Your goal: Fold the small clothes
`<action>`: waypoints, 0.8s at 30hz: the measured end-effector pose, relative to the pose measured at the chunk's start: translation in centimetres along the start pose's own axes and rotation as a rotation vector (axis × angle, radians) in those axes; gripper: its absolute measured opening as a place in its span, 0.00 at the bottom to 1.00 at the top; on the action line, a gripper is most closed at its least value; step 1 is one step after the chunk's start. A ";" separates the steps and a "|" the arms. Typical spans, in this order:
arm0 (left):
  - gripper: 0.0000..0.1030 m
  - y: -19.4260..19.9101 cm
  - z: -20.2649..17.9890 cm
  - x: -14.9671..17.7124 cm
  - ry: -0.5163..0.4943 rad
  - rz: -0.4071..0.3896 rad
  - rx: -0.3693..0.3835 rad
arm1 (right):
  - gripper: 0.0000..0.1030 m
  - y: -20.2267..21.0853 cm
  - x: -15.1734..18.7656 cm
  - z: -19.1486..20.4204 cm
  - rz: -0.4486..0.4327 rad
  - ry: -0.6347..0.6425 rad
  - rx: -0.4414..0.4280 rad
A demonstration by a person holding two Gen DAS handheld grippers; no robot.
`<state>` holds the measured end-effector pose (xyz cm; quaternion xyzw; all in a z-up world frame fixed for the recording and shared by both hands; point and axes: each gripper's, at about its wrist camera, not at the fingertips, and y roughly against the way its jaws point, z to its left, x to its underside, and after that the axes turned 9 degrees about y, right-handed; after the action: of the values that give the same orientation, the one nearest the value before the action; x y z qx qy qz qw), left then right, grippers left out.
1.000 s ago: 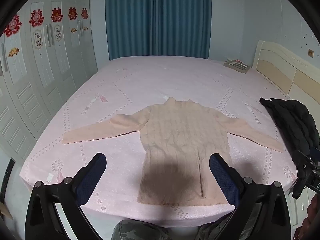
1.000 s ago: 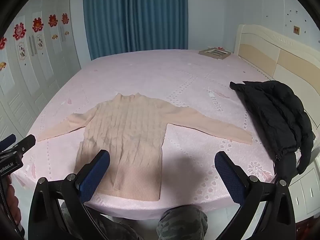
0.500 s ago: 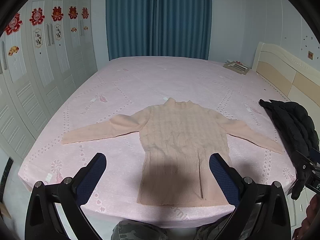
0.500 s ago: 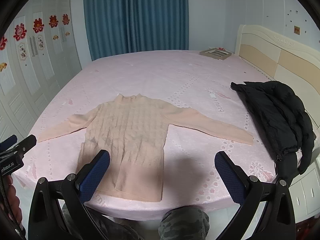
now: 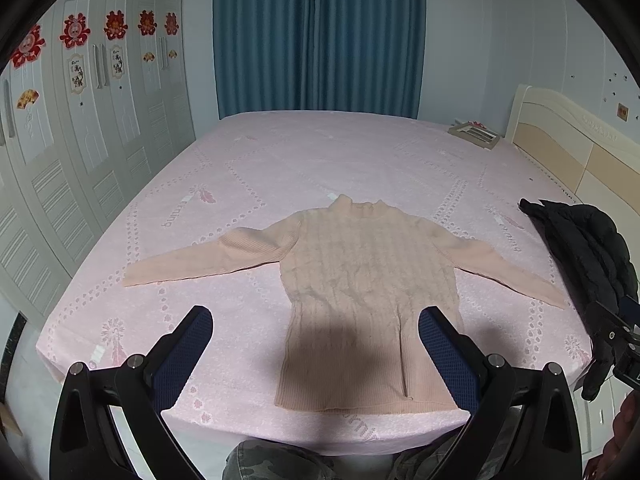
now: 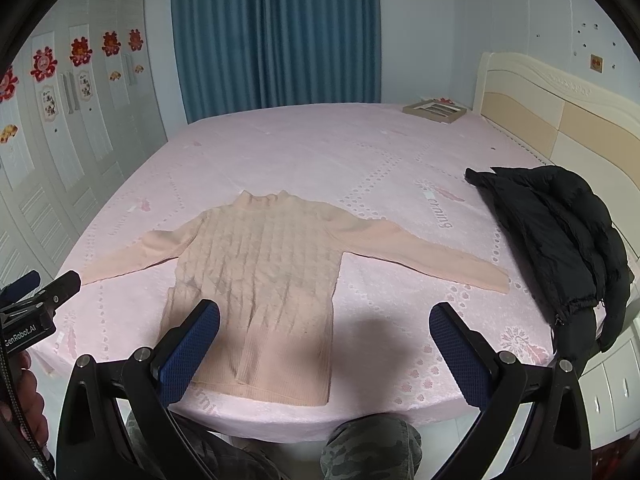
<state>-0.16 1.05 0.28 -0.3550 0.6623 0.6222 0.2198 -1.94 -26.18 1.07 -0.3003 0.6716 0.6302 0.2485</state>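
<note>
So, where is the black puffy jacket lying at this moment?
The black puffy jacket lies at the right edge of the pink bed, near the cream headboard, just beyond the right sleeve of the peach knitted sweater.

The left gripper (image 6: 38, 292) body reads "GenRobot.AI"; red double-happiness cutouts (image 5: 75, 31) mark the wardrobe doors (image 5: 92, 128).

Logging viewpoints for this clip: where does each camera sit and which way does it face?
Left wrist: on the left tool, open, above the bed's near edge, facing the pink sweater and blue curtain; camouflage knees show below.
Right wrist: on the right tool, open, further right, facing the same way; the black jacket lies nearer; a hand holds the other tool.
Shared: sweater, pink bed, curtain, jacket, wardrobe.
</note>
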 end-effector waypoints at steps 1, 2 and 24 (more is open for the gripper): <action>1.00 0.0 0.0 0.0 -0.001 -0.001 0.000 | 1.00 0.0 0.0 0.1 0.000 0.000 0.000; 1.00 0.0 0.0 -0.1 -0.002 -0.001 0.000 | 1.00 0.0 0.0 0.1 0.000 0.000 -0.001; 1.00 -0.1 0.3 -0.1 -0.002 -0.002 -0.005 | 1.00 -0.4 0.1 0.6 -0.005 -0.001 -0.008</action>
<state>-0.05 1.42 0.28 -0.3556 0.6602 0.6238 0.2203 -1.78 -25.65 0.69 -0.3027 0.6682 0.6324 0.2489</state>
